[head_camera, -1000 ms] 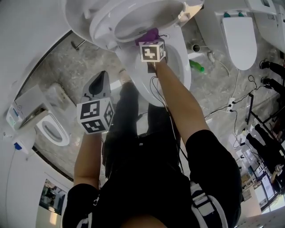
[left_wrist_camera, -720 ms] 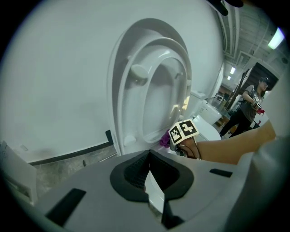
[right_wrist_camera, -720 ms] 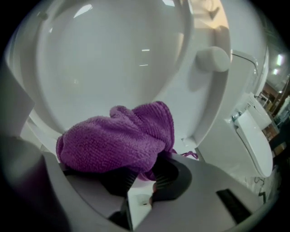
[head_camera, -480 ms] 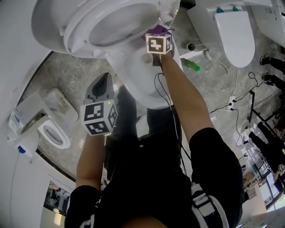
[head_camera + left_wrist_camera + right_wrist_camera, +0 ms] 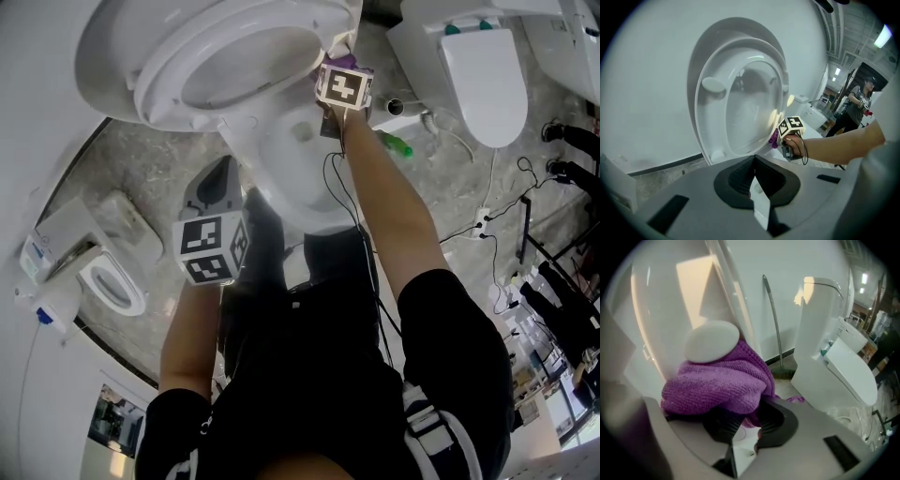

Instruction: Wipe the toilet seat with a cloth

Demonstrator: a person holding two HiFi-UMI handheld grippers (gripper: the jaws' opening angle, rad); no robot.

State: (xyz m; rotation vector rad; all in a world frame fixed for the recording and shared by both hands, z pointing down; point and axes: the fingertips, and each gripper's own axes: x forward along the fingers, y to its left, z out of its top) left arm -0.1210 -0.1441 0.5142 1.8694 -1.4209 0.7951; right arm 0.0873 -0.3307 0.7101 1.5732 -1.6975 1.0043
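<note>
The white toilet has its seat (image 5: pixel 161 82) and lid raised over the bowl (image 5: pixel 281 178). My right gripper (image 5: pixel 339 67) is shut on a bunched purple cloth (image 5: pixel 717 380) and holds it against the raised seat near the hinge side, just under an oval white bumper (image 5: pixel 711 341). In the left gripper view the cloth (image 5: pixel 774 139) shows as a purple tuft at the seat's (image 5: pixel 710 122) right rim, beside the right gripper's marker cube (image 5: pixel 791 126). My left gripper (image 5: pixel 217 173) hangs shut and empty in front of the bowl, apart from it.
A second white toilet (image 5: pixel 487 75) stands to the right, with a green bottle (image 5: pixel 398 143) and cables (image 5: pixel 487 220) on the stone floor. A small white toilet seat unit (image 5: pixel 108 277) lies at the left. A broom handle (image 5: pixel 773 319) leans on the wall. A person (image 5: pixel 860 101) stands far off.
My right gripper has carried the cloth up and to the right along the raised seat's edge. My left gripper has stayed almost where it was, still shut.
</note>
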